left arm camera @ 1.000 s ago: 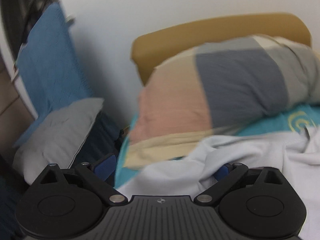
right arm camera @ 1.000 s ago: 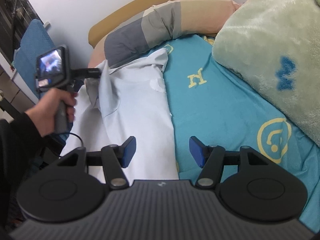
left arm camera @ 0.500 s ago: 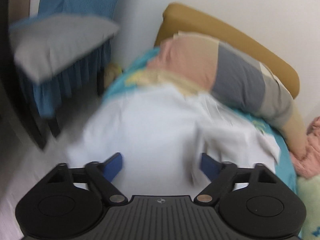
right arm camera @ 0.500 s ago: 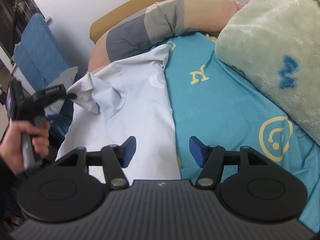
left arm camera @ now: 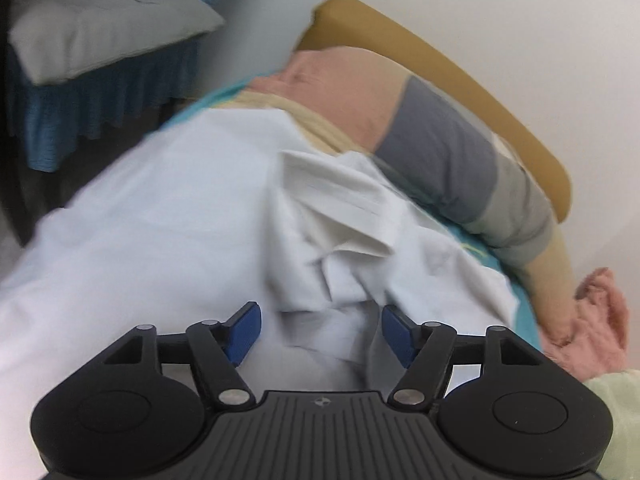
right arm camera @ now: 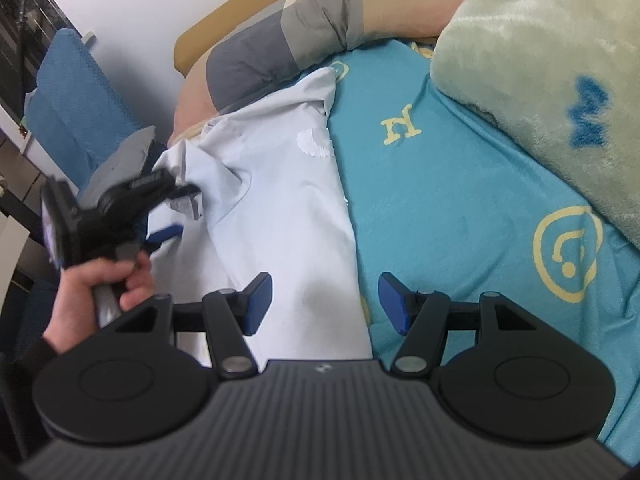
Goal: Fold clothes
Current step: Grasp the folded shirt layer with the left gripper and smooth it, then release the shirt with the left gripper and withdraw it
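Each camera sits on the back of its own gripper and looks forward and down along the two blue-padded fingers. The left wrist view hangs close over the pale blue shirt, and it faces the striped pillow and the mustard headboard at the head of the bed. The right wrist view stands further back, near the foot side, and takes in the teal sheet and the green blanket. It also sees the left gripper from behind. Both views share the shirt, the pillow, the headboard and the blue chair.
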The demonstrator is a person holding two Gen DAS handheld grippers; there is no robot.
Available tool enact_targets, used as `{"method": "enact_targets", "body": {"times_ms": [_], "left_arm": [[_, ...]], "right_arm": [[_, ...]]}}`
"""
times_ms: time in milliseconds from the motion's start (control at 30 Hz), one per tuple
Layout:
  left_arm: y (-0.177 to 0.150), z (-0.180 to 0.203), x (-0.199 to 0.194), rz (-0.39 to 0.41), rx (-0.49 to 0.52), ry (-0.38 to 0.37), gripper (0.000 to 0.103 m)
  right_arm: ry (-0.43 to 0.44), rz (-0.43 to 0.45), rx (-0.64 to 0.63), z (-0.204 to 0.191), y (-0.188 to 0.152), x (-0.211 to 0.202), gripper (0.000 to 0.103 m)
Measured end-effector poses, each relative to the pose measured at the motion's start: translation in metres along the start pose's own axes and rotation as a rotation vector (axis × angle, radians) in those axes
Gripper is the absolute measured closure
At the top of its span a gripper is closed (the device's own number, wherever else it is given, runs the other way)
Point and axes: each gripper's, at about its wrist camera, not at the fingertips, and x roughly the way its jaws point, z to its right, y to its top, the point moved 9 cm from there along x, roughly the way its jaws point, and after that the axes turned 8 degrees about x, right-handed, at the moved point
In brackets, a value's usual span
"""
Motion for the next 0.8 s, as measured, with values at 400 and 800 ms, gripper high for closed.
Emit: {"method": "enact_targets", "body": {"times_ms": [400,800], "left_arm": [[0.014,-0.011,-0.019,-0.167,-0.036,-0.066,0.1],[-0.034,-0.014,-0.064,-0.029,0.272,0.209,0.077]], "right_arm": [[0.002,0.0,0.004,0.001,0.0,-0.001,0.041],[0.003,0.062,-0.07,-0.001,0.005,-0.006,0.041]]}}
